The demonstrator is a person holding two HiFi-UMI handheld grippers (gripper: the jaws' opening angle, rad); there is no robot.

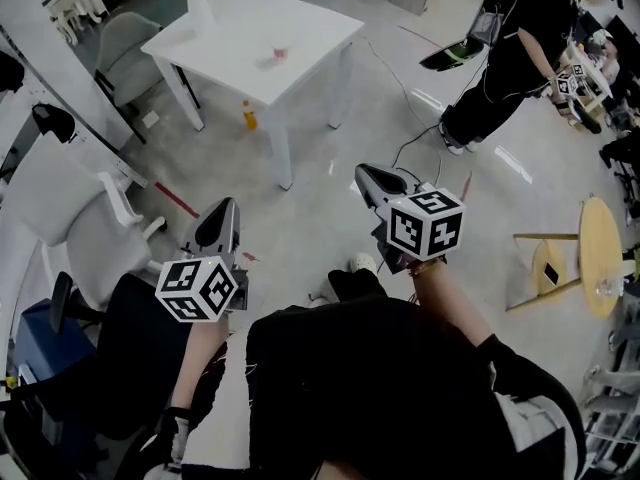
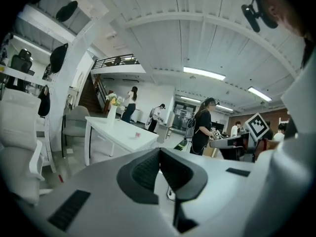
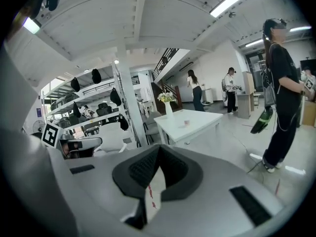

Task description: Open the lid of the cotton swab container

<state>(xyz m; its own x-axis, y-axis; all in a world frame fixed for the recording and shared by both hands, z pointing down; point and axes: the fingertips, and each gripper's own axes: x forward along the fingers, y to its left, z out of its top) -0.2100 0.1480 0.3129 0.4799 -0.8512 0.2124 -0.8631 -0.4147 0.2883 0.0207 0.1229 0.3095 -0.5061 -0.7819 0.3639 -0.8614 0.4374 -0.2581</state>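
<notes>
Well ahead: cotton swab container (image 1: 275,56) on white table (image 1: 310,23); left tongs (image 2: 159,151), right tongs (image 3: 159,149) closed, empty.

A white table (image 1: 220,43) bears a flower vase (image 1: 200,10), a grey chair (image 1: 125,43) beside it.

Pinkish item (image 1: 277,57) on table (image 1: 225,38): too small to identify.

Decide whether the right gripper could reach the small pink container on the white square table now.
Probably not: the right gripper, shut, is near the person's body, while the small pink container sits well away on the white square table.
</notes>
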